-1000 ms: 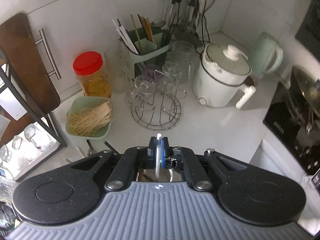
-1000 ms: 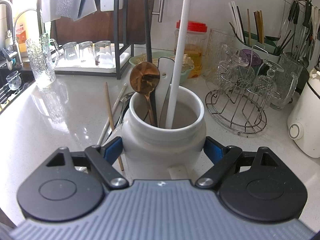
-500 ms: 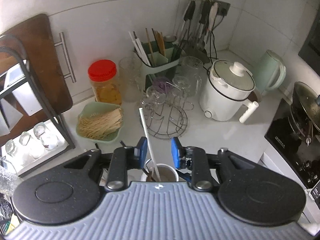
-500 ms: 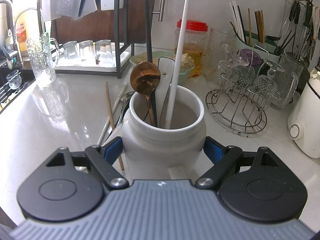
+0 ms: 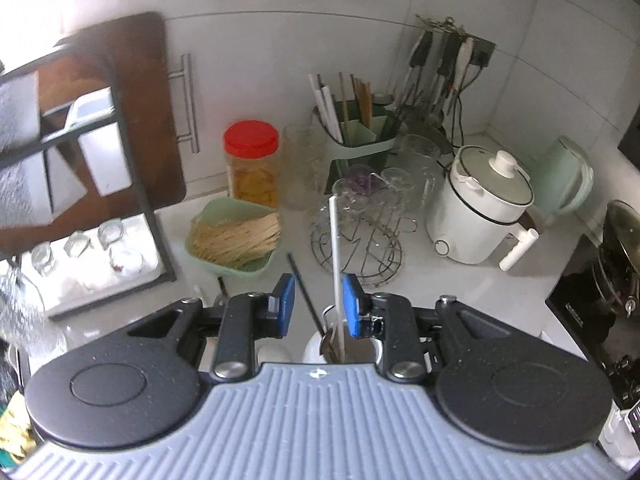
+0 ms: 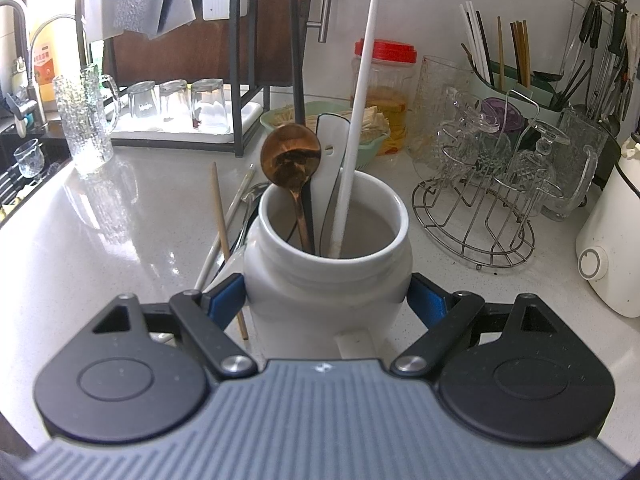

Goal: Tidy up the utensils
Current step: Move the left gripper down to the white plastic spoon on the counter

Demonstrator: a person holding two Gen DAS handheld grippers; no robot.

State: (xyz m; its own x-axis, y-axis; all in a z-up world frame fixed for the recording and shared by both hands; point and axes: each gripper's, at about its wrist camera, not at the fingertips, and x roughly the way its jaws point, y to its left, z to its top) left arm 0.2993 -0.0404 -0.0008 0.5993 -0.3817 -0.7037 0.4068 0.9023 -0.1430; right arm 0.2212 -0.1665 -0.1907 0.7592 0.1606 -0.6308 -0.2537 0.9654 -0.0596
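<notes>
A long white chopstick (image 6: 357,120) stands in the white ceramic jar (image 6: 328,276) on the counter (image 6: 100,240), its lower end down inside against the far part of the jar, its long axis nearly upright and leaning a little to the right as it rises, the top end running out past the upper edge of the right wrist view. Beside it in the same jar lean a copper spoon (image 6: 291,158) with its bowl up and facing near, a white spatula (image 6: 326,168) and a thin black chopstick (image 6: 297,52), also close to upright. The right gripper (image 6: 326,294) is clamped on the jar, a blue pad pressed to each side of its belly. The left gripper (image 5: 318,300) hangs above the jar mouth with its blue pads apart; the white chopstick passes up between them close to the right pad, gripped by neither. On the counter left of the jar lie a wooden chopstick (image 6: 224,232) and other utensils. Farther right stands a wire glass rack (image 6: 476,216), and behind it a green caddy (image 6: 516,88) of chopsticks.
</notes>
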